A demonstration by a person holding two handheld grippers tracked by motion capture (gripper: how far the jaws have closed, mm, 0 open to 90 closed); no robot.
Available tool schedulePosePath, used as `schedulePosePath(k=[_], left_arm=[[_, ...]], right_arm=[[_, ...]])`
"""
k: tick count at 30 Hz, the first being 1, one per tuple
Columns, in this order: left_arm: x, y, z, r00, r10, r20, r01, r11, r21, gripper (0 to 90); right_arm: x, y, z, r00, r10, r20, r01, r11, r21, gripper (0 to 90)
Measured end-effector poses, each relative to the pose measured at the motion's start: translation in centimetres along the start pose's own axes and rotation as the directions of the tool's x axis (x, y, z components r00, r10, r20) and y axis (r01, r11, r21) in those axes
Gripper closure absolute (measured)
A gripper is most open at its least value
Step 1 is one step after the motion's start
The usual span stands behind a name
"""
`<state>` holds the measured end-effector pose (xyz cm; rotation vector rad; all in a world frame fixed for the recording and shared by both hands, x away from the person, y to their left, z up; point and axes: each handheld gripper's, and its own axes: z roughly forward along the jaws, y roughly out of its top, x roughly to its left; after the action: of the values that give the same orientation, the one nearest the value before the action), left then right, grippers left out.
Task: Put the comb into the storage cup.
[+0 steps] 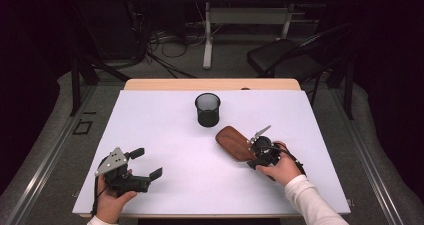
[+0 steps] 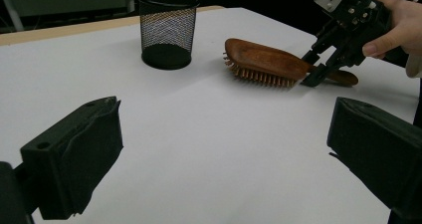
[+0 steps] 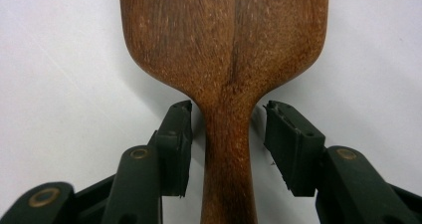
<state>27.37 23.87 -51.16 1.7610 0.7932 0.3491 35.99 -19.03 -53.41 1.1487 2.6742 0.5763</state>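
A wooden hairbrush (image 1: 234, 142) lies bristles down on a white table (image 1: 165, 185), a little way in front of and to the right of a black mesh cup (image 1: 207, 109) that stands upright near the table's far edge. The brush's broad head points toward the cup; its narrow handle points away from it, toward the person's right hand (image 1: 282, 170). That hand holds the right gripper (image 1: 253, 152) low over the handle, one jaw on each side of it just below the spot where the handle widens into the head. In the right gripper view the handle (image 3: 228, 154) runs up the middle between the two black jaws, with a thin strip of table showing on each side, so the pads are close to the wood but not pressing on it. The left gripper (image 1: 148, 163), held in the left hand (image 1: 111, 201), rests well to the left of the cup and nearer the person, its jaws spread wide apart with nothing between them.
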Motion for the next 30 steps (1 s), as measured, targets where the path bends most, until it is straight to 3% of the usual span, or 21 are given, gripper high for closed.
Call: schedulePosePath(k=[3,4,30], left_arm=[[-0.02,0.01,-0.02,1.0,0.001,-0.002,-0.001,1.0,0.001,1.0],[-0.02,0.01,-0.03,1.0,0.003,-0.004,-0.003,1.0,0.0,1.0],[0.03,-0.03,0.03,1.0,0.0,-0.001,0.0,1.0,0.003,1.0]], right_arm=[[0.16,0.01,0.0,0.9997,0.023,0.006,-0.023,1.0,0.008,53.8],[-0.12,0.07,0.12,1.0,-0.005,0.001,0.005,1.0,-0.003,53.9],[0.14,0.5,0.17,0.9991,-0.041,-0.006,0.041,0.999,0.005,67.2]])
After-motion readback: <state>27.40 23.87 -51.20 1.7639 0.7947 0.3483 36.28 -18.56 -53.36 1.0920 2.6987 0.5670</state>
